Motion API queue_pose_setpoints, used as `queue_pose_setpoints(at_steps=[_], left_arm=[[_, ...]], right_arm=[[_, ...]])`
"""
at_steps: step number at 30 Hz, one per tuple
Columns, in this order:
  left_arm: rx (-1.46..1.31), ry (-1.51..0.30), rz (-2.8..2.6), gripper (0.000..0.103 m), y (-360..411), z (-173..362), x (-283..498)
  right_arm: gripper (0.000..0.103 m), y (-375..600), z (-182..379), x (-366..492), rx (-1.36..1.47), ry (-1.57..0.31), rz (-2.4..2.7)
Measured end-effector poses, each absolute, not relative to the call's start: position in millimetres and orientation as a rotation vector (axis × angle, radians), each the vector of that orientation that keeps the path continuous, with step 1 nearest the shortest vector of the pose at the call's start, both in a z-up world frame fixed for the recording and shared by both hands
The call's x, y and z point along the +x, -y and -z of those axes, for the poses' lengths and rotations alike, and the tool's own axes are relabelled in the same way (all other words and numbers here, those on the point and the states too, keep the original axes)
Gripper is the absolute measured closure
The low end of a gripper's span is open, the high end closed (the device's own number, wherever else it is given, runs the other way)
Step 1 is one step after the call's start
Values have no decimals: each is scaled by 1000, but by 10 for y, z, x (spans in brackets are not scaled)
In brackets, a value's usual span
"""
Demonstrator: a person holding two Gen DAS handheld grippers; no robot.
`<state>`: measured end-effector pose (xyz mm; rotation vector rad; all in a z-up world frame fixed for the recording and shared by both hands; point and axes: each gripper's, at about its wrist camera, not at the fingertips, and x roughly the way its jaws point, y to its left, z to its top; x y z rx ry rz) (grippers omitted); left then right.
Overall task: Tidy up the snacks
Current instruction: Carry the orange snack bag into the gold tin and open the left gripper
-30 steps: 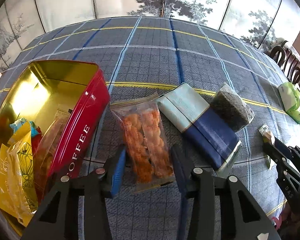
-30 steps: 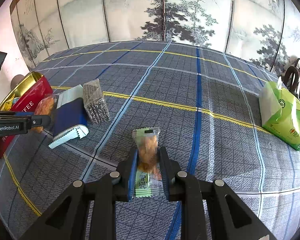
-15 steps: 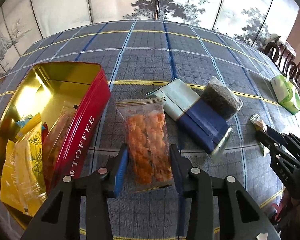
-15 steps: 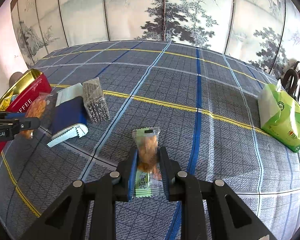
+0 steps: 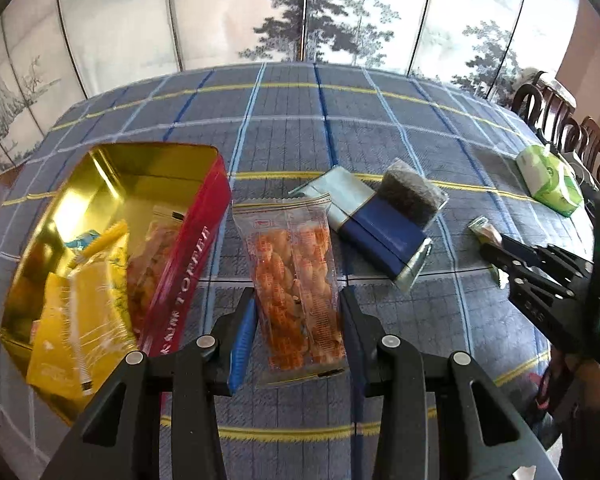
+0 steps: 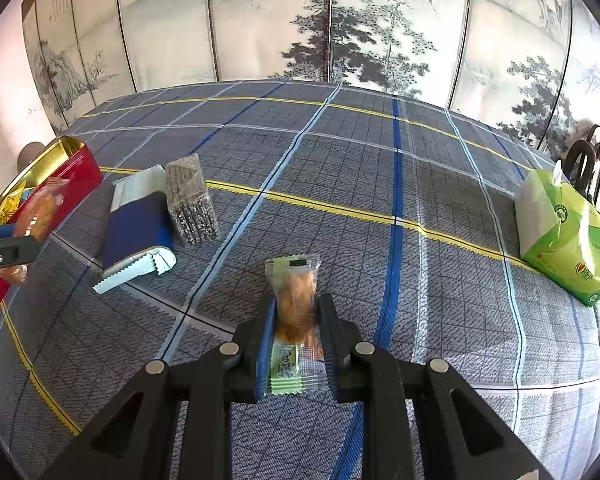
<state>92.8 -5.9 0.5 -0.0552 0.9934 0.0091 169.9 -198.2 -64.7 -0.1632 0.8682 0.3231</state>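
in the left wrist view, the left gripper (image 5: 298,320) is clamping a clear bag of orange snacks (image 5: 296,276) at lower centre, beside the red tin (image 5: 188,248) at left. in the right wrist view, the right gripper (image 6: 296,332) is pinching a small green-ended snack packet (image 6: 294,312) at lower centre, above the plaid tablecloth (image 6: 340,168).

We see the tin (image 5: 204,216) at nine o'clock with packets in it, the twin-snack bag (image 5: 296,276) just right of it, and the tissue pack (image 5: 548,180) far off at two o'clock.
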Motion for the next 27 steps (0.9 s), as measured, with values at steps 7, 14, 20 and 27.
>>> queue_pose_setpoints(at_steps=[7, 14, 20, 27], left_arm=[[-34, -943, -25, 67, -98, -246, 788], [-25, -926, -98, 67, -468, -369, 737], [-25, -926, -169, 66, -820, -391, 727], [-19, -949, -227, 66, -1143, -297, 773]], right_arm=[[81, 1981, 647, 1697, -163, -868, -323], [81, 1977, 647, 1695, -166, -868, -322], [81, 1979, 647, 1695, -166, -868, -322], [81, 1979, 644, 1694, -167, -868, -321]])
